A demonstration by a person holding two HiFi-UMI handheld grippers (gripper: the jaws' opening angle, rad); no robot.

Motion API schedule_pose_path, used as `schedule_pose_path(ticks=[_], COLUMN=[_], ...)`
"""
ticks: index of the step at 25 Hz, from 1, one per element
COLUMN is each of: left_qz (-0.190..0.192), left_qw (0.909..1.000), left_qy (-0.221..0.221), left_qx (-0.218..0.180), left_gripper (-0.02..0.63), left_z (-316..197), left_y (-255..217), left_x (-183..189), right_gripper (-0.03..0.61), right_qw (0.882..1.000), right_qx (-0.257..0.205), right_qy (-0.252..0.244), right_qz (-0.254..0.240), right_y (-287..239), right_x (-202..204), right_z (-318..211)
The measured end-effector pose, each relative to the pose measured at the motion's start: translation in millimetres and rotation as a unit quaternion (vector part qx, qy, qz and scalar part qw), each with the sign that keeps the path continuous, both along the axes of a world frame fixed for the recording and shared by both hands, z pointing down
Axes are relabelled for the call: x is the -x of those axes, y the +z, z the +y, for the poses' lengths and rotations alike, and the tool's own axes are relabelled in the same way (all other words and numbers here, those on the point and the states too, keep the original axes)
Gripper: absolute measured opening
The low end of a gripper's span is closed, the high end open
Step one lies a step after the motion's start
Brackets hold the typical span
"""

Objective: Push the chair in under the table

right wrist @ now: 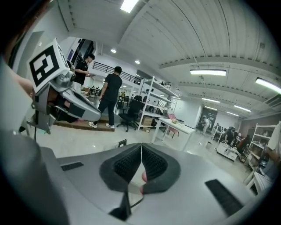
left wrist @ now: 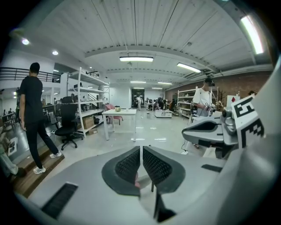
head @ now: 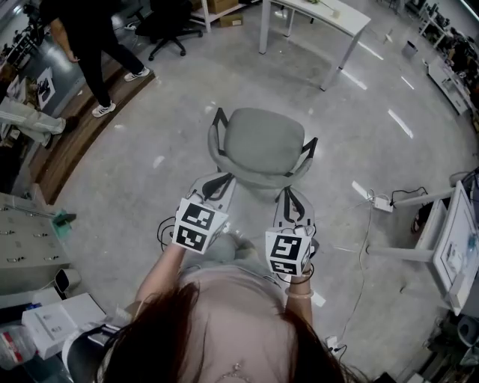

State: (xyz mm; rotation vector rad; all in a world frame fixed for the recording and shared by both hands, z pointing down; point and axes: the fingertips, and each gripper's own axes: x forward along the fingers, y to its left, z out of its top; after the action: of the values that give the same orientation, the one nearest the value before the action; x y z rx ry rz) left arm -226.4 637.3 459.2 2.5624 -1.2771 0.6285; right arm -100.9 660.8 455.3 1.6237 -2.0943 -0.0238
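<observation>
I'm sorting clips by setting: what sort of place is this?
Probably an open-plan lab or workshop office: a wide bare floor, tall shelves with boxes, a white table and a black swivel chair.

The glossy grey concrete floor (head: 165, 187) carries 1 grey padded chair with black arm frames (head: 260, 142) at its middle, well apart from 1 white rectangular table (head: 329, 15) and 1 black swivel chair (head: 171, 22). A white power strip (head: 383, 203) lies at the right and a brown wooden step (head: 75, 146) at the left.
</observation>
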Motion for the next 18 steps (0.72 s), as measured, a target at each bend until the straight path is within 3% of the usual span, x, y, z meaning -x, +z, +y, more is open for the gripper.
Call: schedule_pose_path(ticks=[9, 13, 18], left_qz=[-0.037, -0.058, -0.093], left_qw=[0.9992, 0.9978, 0.9935], left_qy=[-0.003, 0.021, 0.054], left_qx=[0.013, 0.027, 0.035], left_gripper=[0.012, 0.073, 0.101], left_z=[-4, -20, -39], left_y=[27, 44, 65], left_x=[-3, -4, -2], right_gripper=[0.025, 0.025, 0.025], right_qw=[0.998, 0.996, 0.994], right_qx=[0.018, 0.029, 0.051], right_qy=[-0.057, -0.075, -0.085], right_qz=[0.014, 0.034, 0.041], right_y=[20, 33, 53], right_x=[10, 16, 26], right_z=[-12, -23, -39])
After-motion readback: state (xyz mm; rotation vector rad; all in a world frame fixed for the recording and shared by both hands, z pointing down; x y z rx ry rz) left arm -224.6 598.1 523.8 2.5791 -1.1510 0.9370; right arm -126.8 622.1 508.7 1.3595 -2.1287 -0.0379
